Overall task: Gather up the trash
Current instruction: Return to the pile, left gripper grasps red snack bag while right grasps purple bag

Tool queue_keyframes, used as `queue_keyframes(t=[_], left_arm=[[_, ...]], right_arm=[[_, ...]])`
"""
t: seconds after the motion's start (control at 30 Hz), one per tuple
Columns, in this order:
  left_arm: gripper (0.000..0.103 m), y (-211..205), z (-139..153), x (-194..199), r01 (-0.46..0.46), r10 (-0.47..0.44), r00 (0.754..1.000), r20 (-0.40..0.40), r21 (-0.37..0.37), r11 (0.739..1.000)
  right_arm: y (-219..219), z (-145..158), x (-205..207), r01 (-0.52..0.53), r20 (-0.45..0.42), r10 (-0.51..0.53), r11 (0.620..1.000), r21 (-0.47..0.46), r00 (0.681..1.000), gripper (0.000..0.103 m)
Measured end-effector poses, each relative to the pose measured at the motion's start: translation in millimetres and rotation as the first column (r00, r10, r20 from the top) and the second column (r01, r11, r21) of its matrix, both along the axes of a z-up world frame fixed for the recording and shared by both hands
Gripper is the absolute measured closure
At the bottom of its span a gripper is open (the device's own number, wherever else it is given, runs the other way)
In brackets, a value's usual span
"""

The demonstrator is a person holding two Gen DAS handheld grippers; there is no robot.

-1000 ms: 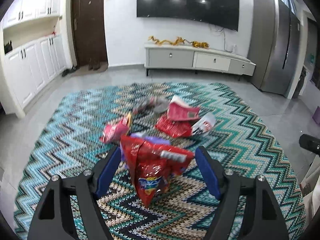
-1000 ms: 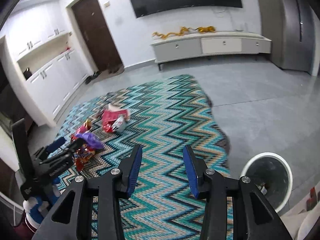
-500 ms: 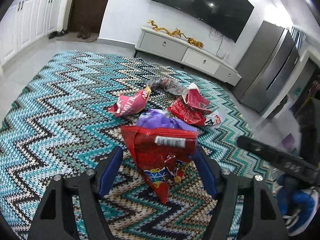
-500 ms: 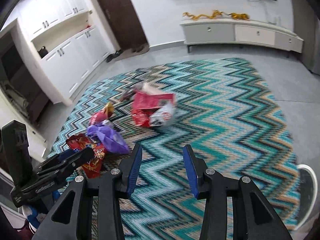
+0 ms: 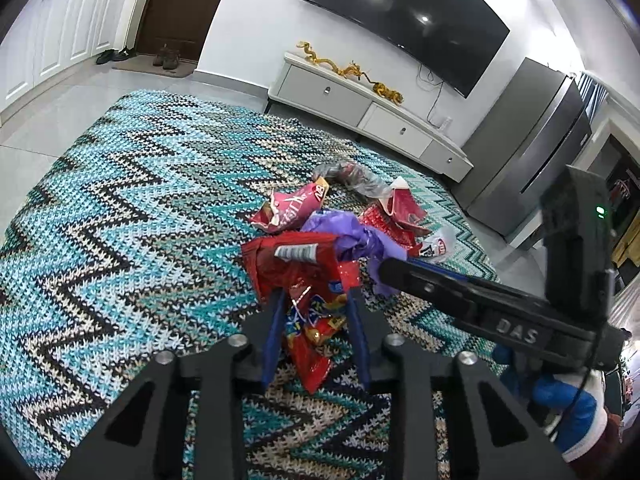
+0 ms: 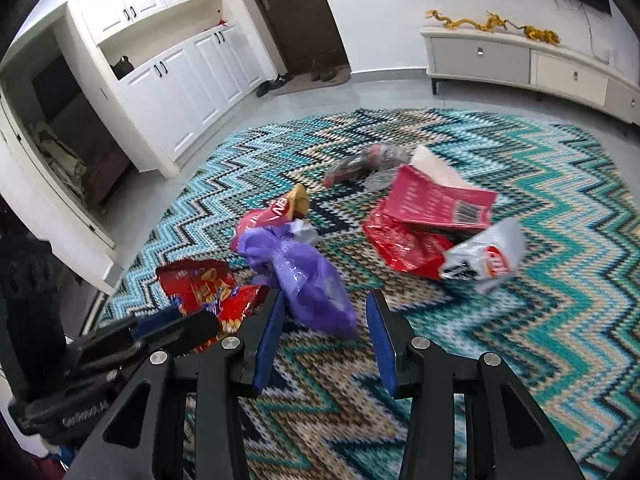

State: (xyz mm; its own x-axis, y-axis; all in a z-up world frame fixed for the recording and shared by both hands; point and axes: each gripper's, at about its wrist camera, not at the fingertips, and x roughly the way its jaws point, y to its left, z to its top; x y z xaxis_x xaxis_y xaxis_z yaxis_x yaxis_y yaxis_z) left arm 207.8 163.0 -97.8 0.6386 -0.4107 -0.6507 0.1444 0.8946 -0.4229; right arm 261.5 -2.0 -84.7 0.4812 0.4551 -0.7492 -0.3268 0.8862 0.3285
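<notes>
My left gripper (image 5: 314, 312) is shut on a red snack bag (image 5: 304, 276), which also shows in the right wrist view (image 6: 208, 286). My right gripper (image 6: 326, 316) is open, its fingers on either side of a crumpled purple plastic bag (image 6: 304, 276), also seen in the left wrist view (image 5: 356, 240). On the zigzag rug (image 6: 540, 300) lie a pink wrapper (image 6: 276, 210), a red flat packet (image 6: 436, 200), a red foil bag (image 6: 404, 246), a silver wrapper (image 6: 488, 258) and a grey crumpled bag (image 6: 368, 162).
White cabinets (image 6: 180, 76) and a dark door (image 6: 296, 16) stand at the left. A low white TV console (image 6: 520, 60) runs along the far wall. A grey fridge (image 5: 532, 140) stands at the right in the left wrist view.
My left gripper has closed on the red snack bag. My right gripper has swung left and forward to the purple bag, and now shows beside the left one.
</notes>
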Motion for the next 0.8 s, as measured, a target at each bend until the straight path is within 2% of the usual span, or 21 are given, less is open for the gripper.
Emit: queue_keyframes(t=[0.2,0.27,0.3,0.57,0.8], left_arm=[[0.084,12.4,3.5,-12.4,-0.015,0.015,1.000,0.002,-0.010,1.000],[0.086,19.5,7.6,-20.0,-0.022,0.022,1.000,0.008,-0.006,1.000],[0.086,20.8,8.9,-22.3,-0.025,0.025,1.000,0.010,-0.002,1.000],[0.089,34.4,31.2,-49.7,-0.054,0.052,0.998,0.045,0.029,0.998],[0.089,18.7,61.3,-79.3,-0.010,0.007,0.994,0.110,0.027,1.000]], right_arm=[[12.9,-0.1,9.4,-0.018,0.004,0.018,0.999,0.030,1.000,0.061],[19.4,-2.2,11.9,-0.022,-0.008,0.022,0.999,0.029,1.000,0.075],[20.5,-2.5,11.8,-0.023,-0.007,0.023,0.999,0.026,1.000,0.087],[0.8,27.8,-24.6,-0.021,0.066,0.018,0.999,0.038,0.998,0.091],[-53.3,65.1,-85.4,0.059,0.139,-0.070,0.995,0.076,0.988,0.091]])
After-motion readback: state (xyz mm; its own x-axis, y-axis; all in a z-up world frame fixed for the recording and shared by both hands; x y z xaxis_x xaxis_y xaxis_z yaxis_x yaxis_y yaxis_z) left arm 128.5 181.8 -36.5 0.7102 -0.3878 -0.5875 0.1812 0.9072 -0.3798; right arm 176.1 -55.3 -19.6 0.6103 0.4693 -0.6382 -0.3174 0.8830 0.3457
